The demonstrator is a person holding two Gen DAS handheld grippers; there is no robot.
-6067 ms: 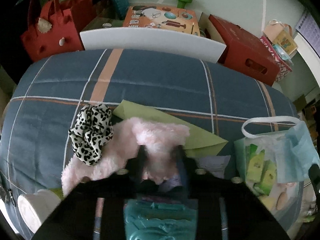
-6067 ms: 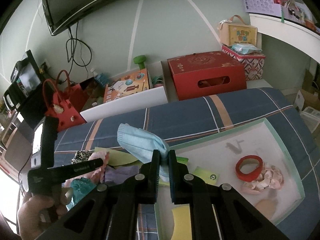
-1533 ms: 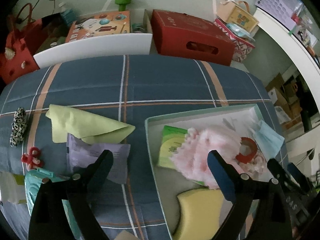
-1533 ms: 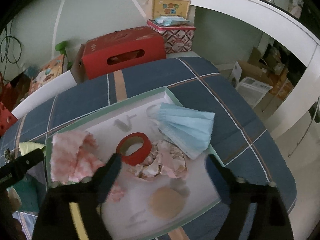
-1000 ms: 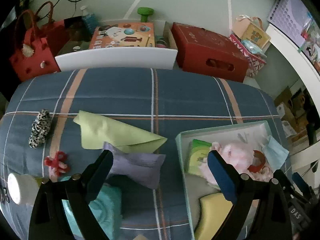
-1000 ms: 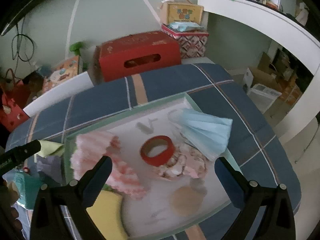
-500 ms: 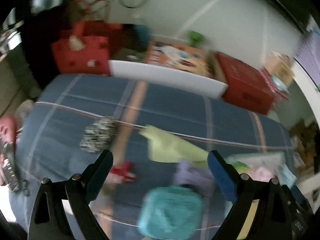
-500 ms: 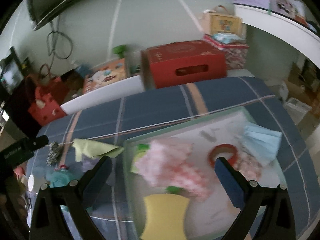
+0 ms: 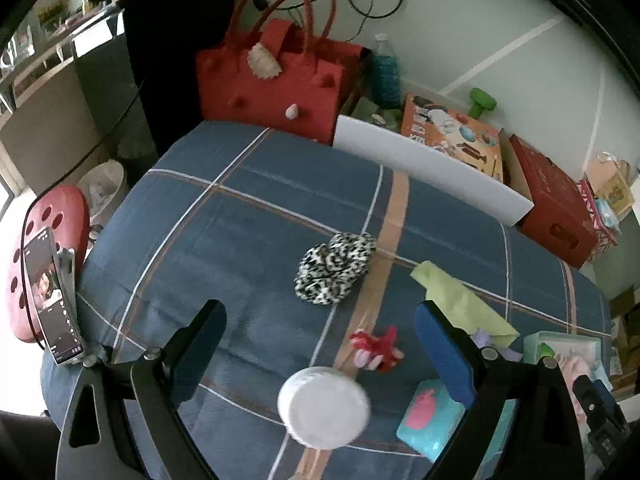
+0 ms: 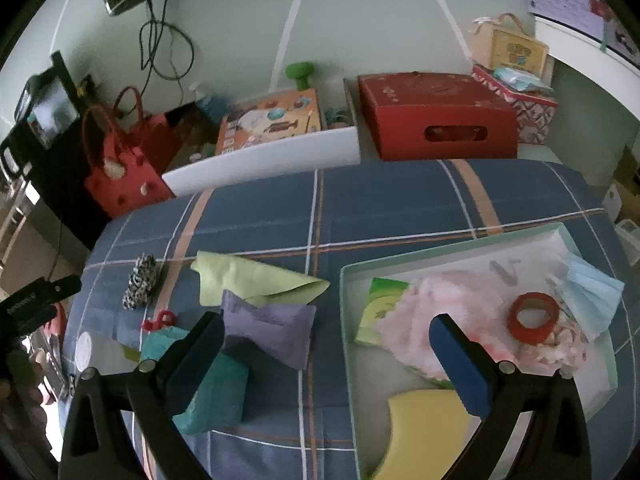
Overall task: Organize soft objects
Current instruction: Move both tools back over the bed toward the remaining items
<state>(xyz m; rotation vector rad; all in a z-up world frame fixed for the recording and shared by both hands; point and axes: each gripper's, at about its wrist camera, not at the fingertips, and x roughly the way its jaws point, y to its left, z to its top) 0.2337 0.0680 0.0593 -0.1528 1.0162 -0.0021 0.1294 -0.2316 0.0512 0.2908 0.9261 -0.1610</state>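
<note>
Both grippers are spread and empty: the left gripper (image 9: 320,344) has a leopard scrunchie (image 9: 334,268) ahead, the right gripper (image 10: 326,354) a purple cloth (image 10: 268,326) between its fingers.

- A blue plaid bedcover (image 10: 380,200) carried everything.
- A pale green tray (image 10: 347,320) lay at four o'clock in the right wrist view.
- A lime cloth (image 10: 256,282) and purple cloth (image 10: 276,326) overlapped near centre.
- A teal pouch (image 10: 216,396) sat at seven o'clock.
- A leopard scrunchie (image 9: 334,268), red clip (image 9: 378,346) and white round lid (image 9: 324,406) lay towards nine o'clock.
</note>
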